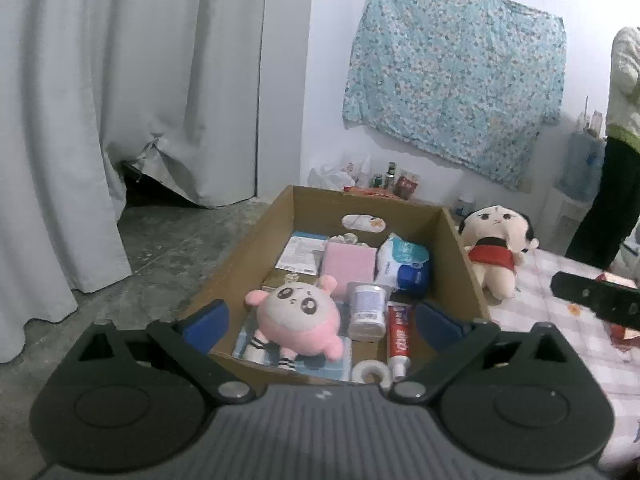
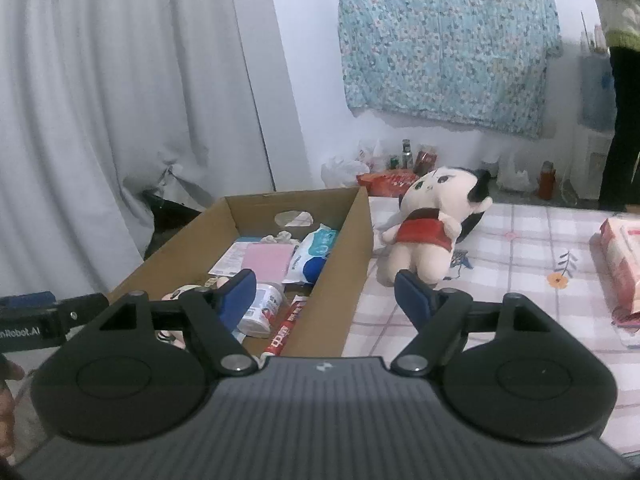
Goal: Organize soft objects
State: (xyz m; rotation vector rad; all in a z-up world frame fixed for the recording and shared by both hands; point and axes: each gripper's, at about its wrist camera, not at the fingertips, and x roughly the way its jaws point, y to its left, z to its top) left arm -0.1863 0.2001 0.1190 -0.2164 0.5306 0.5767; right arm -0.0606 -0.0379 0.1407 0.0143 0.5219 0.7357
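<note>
A pink round plush [image 1: 298,320] lies in the near end of an open cardboard box [image 1: 248,248], on top of a blue striped item. My left gripper [image 1: 320,324] hangs over that end, open wide, its blue pads to either side of the plush and clear of it. A cream doll in a red top [image 2: 428,232] lies on the checked sheet [image 2: 520,240] just right of the box [image 2: 348,248]. My right gripper [image 2: 325,297] is open above the box's right wall with nothing held. The same doll [image 1: 496,248] shows in the left wrist view.
The box also holds a toothpaste tube [image 1: 398,336], a white jar [image 1: 366,308], a wipes pack [image 1: 406,266] and a pink pad [image 1: 348,262]. A pink packet [image 2: 622,268] lies at the sheet's right. A person [image 1: 616,160] stands at the far right. Grey curtain [image 1: 100,120] hangs left.
</note>
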